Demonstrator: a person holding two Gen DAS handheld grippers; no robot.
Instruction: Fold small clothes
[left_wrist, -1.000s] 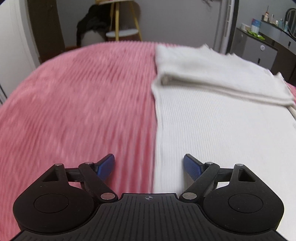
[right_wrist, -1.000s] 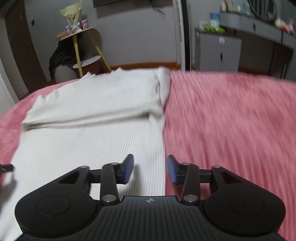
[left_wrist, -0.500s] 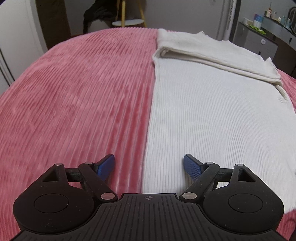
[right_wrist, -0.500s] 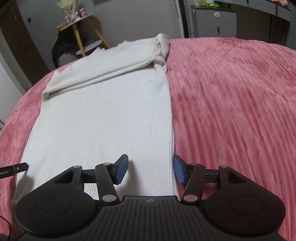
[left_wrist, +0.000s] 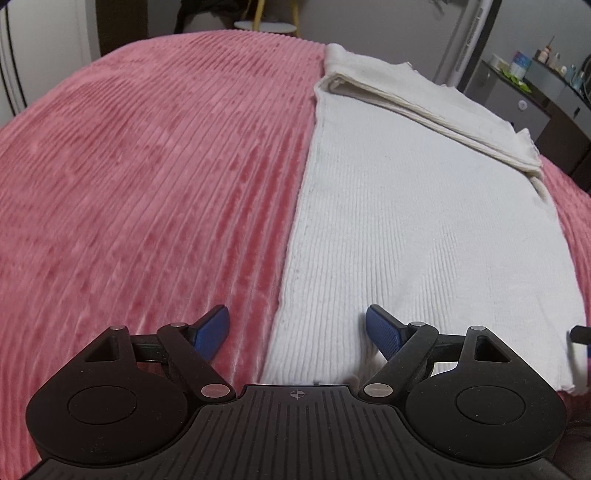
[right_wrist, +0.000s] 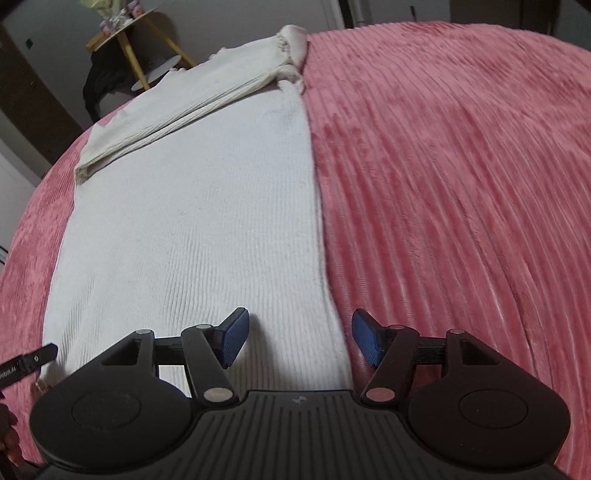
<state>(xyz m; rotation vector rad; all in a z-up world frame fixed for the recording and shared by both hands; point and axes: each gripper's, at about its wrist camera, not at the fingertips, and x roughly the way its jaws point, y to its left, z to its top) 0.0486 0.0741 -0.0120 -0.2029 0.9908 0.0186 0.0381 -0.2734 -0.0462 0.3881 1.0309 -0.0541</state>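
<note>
A white ribbed knit garment (left_wrist: 417, 206) lies flat on a pink ribbed bedspread (left_wrist: 147, 177), with its far part folded over in a thick band (left_wrist: 417, 99). My left gripper (left_wrist: 297, 334) is open and empty, straddling the garment's near left edge. In the right wrist view the same garment (right_wrist: 192, 221) lies on the bedspread (right_wrist: 461, 184). My right gripper (right_wrist: 299, 338) is open and empty, straddling the garment's near right edge. A bit of the left gripper (right_wrist: 26, 363) shows at the far left of the right wrist view.
A yellow-legged stand (right_wrist: 147, 48) with dark clothes beneath stands beyond the bed's far edge. A grey cabinet with bottles (left_wrist: 532, 85) stands at the far right. The bedspread stretches wide on both sides of the garment.
Both grippers have pulled back toward the garment's near hem and dropped lower over it. The right gripper's jaws have opened wider. The garment has not moved.
</note>
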